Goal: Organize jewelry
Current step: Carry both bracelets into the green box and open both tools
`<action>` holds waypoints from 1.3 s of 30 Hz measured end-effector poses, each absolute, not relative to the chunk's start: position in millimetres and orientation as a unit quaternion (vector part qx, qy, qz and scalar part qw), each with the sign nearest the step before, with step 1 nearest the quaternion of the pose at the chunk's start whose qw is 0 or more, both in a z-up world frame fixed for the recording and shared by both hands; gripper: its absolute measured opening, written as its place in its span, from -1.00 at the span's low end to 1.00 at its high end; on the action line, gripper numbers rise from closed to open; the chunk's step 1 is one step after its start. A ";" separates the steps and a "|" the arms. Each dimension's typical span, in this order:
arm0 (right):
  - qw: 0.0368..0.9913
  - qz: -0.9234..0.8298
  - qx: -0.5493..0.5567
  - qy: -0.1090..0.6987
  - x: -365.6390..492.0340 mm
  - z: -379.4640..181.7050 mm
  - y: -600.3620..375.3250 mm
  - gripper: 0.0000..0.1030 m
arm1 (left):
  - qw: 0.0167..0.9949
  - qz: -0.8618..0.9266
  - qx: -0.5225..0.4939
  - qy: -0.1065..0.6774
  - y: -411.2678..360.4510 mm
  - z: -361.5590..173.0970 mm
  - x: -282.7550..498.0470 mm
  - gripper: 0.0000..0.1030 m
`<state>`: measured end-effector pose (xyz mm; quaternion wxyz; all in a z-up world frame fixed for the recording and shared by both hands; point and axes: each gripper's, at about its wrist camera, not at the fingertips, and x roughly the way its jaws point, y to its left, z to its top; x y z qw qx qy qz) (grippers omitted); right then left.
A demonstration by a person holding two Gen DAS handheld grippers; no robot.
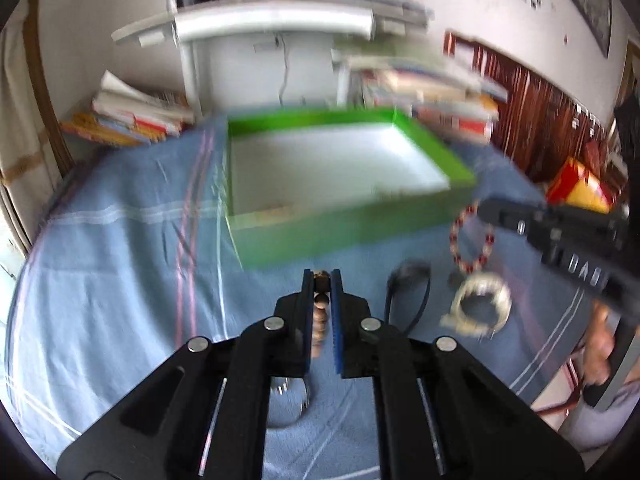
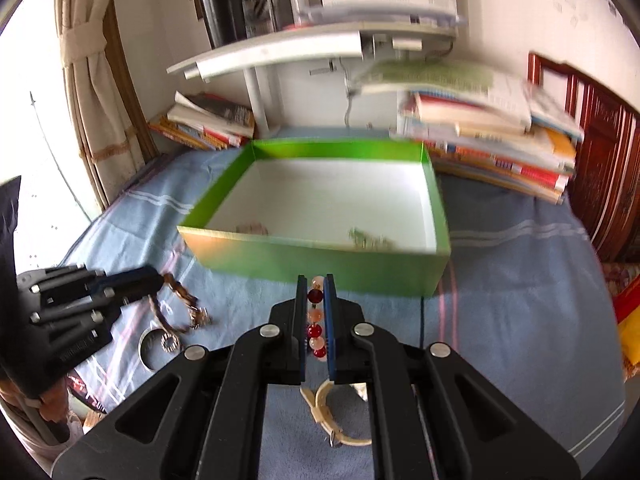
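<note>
Blue striped cloth (image 2: 520, 280) covered the table, books stacked behind. Green box (image 2: 320, 268) sat straight ahead of both tongs, open top, near wall facing them. Right gripper (image 2: 316, 312) was pinching a red bead bracelet (image 2: 315, 330), beads running lengthwise btwn the pads; left gripper (image 1: 321, 300) was pinching a brown chain (image 1: 320, 312). Right looked nearer the box. Loose rings (image 1: 478, 304) lay on cloth near the tongs; room above the box was open.

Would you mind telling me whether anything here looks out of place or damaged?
Nothing looks damaged. Several pieces lie loose on the blue cloth outside the green box: a silver bracelet, a cream band and a metal ring.
</note>
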<state>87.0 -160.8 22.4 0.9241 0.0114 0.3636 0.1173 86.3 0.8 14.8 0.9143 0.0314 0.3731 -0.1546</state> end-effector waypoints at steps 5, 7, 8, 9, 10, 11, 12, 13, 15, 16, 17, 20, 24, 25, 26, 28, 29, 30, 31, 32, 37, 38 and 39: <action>0.939 0.112 0.008 0.325 100.9 56.2 -159.0 -0.84 | 0.935 -0.157 0.026 0.318 0.2 60.2 102.5 -0.84; 0.943 0.108 0.015 0.315 112.2 66.1 -159.0 -0.84 | 0.937 -0.158 0.014 0.311 -0.8 72.6 118.0 -0.84; 0.944 0.106 0.021 0.312 120.5 69.8 -159.8 -0.84 | 0.938 -0.159 0.008 0.309 -0.9 77.6 127.9 -0.84; 0.945 0.099 0.026 0.310 129.5 72.3 -160.3 -0.84 | 0.939 -0.156 0.006 0.308 -0.8 78.8 132.8 -0.84; 0.946 0.091 0.028 0.309 136.1 72.5 -161.5 -0.84 | 0.941 -0.146 0.005 0.305 -2.5 79.9 142.7 -0.83; 0.946 0.080 0.033 0.311 148.9 69.8 -163.6 -0.84 | 0.943 -0.135 0.005 0.305 -4.5 78.0 152.6 -0.83; 0.945 0.074 0.038 0.317 156.2 66.2 -165.2 -0.84 | 0.942 -0.129 0.005 0.309 -7.4 74.4 161.6 -0.83; 0.942 0.069 0.043 0.327 166.8 59.9 -167.2 -0.84 | 0.941 -0.126 0.004 0.315 -9.7 69.9 168.9 -0.84; 0.933 0.056 0.048 0.352 187.6 41.3 -168.3 -0.84 | 0.933 -0.124 0.001 0.339 -14.3 52.5 187.9 -0.83; 0.929 0.046 0.046 0.365 197.6 29.4 -168.2 -0.84 | 0.929 -0.120 0.000 0.349 -16.4 43.4 195.5 -0.83; 0.925 0.041 0.044 0.374 203.3 21.6 -167.7 -0.84 | 0.926 -0.115 0.001 0.359 -18.2 33.9 203.1 -0.83; 0.909 0.031 0.047 0.413 221.2 -10.7 -167.3 -0.84 | 0.917 -0.105 0.004 0.384 -21.0 9.3 218.6 -0.83; 0.904 0.027 0.056 0.423 217.8 -20.6 -171.2 -0.48 | 0.913 -0.085 -0.001 0.400 -15.7 -4.2 226.2 -0.55; 0.906 0.030 0.061 0.417 212.9 -16.4 -173.3 -0.35 | 0.915 -0.082 -0.005 0.396 -13.4 -2.6 224.4 -0.21; 0.911 0.030 0.063 0.407 205.3 -9.8 -175.5 -0.08 | 0.917 -0.078 -0.007 0.392 -11.4 -0.4 221.6 -0.01; 0.920 0.026 0.060 0.386 189.5 3.0 -178.8 0.08 | 0.921 -0.072 -0.003 0.383 -6.5 6.5 208.8 0.08; 0.925 0.026 0.055 0.374 176.4 10.0 -182.3 0.08 | 0.922 -0.072 0.000 0.381 -4.1 9.4 199.6 0.18; 0.928 0.026 0.053 0.369 167.9 13.0 -185.3 0.08 | 0.923 -0.070 0.002 0.379 -2.3 11.3 192.9 0.25; 0.929 0.027 0.052 0.367 157.7 15.1 -189.4 0.08 | 0.924 -0.064 0.007 0.376 0.8 11.7 180.8 0.39; 0.928 0.027 0.053 0.367 144.9 14.6 -194.8 0.09 | 0.925 -0.057 0.011 0.375 2.7 11.9 171.4 0.47; 0.919 -0.005 0.069 0.388 95.5 -5.8 -224.1 0.26 | 0.923 -0.044 0.039 0.380 8.8 -8.2 109.3 0.69; 0.915 -0.013 0.073 0.397 87.1 -13.1 -228.8 0.26 | 0.919 -0.052 0.042 0.387 5.9 -13.9 100.8 0.69; 0.912 -0.016 0.076 0.404 82.2 -19.0 -231.5 0.27 | 0.915 -0.062 0.050 0.394 0.9 -18.9 95.2 0.69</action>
